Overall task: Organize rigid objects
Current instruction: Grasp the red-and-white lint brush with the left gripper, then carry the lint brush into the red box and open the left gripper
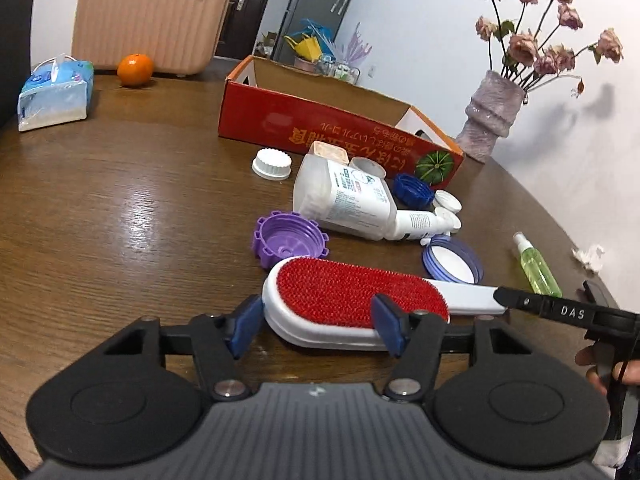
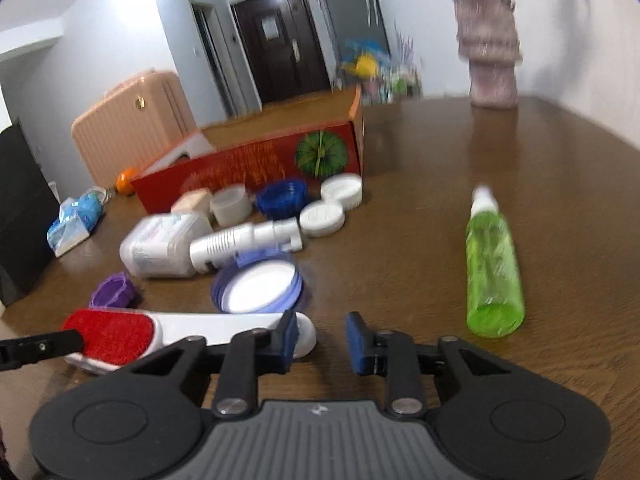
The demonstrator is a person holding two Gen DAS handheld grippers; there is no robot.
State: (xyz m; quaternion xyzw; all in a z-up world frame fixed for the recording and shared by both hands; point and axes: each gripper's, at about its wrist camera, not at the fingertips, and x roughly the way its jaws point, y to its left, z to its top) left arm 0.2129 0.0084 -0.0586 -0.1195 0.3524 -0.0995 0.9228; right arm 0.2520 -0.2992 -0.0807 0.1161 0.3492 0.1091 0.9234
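A white lint brush with a red pad (image 1: 360,296) lies on the wooden table (image 1: 120,208). My left gripper (image 1: 316,328) is open, with its blue pads astride the brush's head. In the right wrist view the brush (image 2: 180,330) lies at the lower left. My right gripper (image 2: 322,340) is open and empty, its left pad by the handle's end. A green spray bottle (image 2: 494,268) lies to its right. A white bottle (image 1: 348,200) lies on its side among loose caps. A red cardboard box (image 1: 320,120) stands open behind them.
A purple cap (image 1: 288,240), a blue cap (image 1: 412,188), white caps (image 1: 272,164) and a blue-rimmed lid (image 1: 452,260) lie near the bottle. An orange (image 1: 135,70), a tissue pack (image 1: 54,94), a pink suitcase (image 1: 152,12) and a vase of dried roses (image 1: 490,116) stand at the table's edges.
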